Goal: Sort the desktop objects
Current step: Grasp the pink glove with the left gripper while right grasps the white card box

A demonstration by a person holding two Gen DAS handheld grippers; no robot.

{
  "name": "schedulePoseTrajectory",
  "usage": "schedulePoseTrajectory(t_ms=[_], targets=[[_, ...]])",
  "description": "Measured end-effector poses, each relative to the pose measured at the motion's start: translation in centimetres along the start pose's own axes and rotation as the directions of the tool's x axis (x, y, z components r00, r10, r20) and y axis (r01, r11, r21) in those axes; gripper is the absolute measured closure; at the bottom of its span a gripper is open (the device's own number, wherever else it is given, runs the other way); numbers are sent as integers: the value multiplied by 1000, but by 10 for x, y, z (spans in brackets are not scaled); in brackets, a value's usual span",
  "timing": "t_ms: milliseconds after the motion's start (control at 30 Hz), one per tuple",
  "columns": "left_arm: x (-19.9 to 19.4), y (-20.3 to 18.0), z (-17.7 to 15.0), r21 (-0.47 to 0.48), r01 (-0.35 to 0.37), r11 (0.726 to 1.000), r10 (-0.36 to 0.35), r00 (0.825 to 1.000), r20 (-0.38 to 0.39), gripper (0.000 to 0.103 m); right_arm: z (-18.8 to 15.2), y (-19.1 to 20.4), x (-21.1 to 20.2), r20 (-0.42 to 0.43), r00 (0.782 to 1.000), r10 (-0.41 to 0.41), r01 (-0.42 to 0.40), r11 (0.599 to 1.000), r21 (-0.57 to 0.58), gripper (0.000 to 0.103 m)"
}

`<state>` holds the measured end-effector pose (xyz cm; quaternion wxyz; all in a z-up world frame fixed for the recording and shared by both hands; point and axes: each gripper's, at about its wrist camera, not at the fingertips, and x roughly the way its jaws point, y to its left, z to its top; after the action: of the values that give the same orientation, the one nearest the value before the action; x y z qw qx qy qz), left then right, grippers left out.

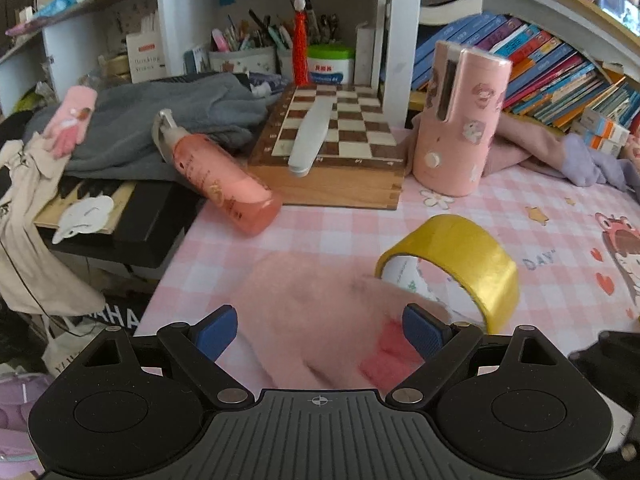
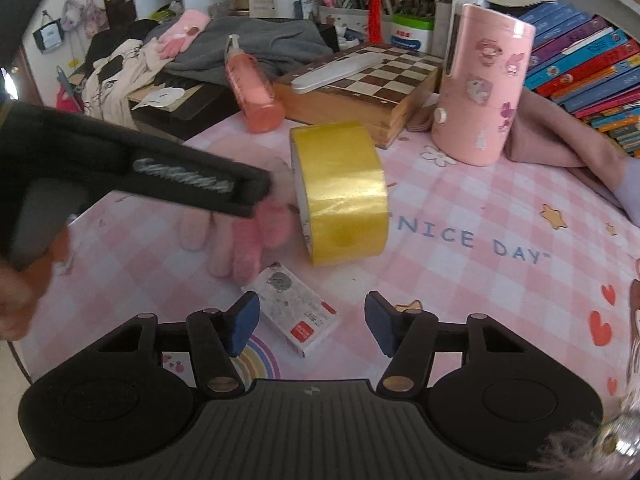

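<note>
Left gripper, fingers wide around a pink glove; right gripper, half-open, empty. Tape roll at two o'clock risked being knocked rolling.

Left tongs open wide, blue pads either side of a pink glove lying on the worktop; contact not discernible. Yellow tape roll on edge, just beside the glove. Pink bottle leaning at worktop's left edge, chessboard box behind.
</note>
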<state>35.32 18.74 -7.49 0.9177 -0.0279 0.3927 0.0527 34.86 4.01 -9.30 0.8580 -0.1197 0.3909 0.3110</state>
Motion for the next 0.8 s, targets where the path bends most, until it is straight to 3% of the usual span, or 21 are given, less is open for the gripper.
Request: schedulePoseTrajectory(t_ms=[267, 367, 467, 567, 600, 800], targets=[[20, -4, -1, 11, 9, 1000, -9, 999, -50, 13, -2, 5, 11, -30, 999, 30, -31, 998, -46, 56], [20, -3, -4, -22, 51, 998, -52, 998, -45, 30, -2, 6, 11, -24, 999, 34, -36, 997, -75, 61], [13, -5, -5, -19, 114, 993, -115, 993, -36, 68, -3, 9, 11, -19, 999, 47, -49, 994, -102, 71], [1, -8, -6, -22, 103, 994, -104, 994, -42, 74, -4, 13, 9, -19, 999, 35, -37, 992, -123, 73], [-6, -7, -8, -37, 108, 993, -109, 994, -31, 87, -4, 13, 7, -19, 999, 32, -34, 992, -123, 73], [-54, 6, -22, -144, 156, 977, -152, 988, 39, 89, -9, 12, -26, 32, 999, 17, -12, 992, -124, 73]])
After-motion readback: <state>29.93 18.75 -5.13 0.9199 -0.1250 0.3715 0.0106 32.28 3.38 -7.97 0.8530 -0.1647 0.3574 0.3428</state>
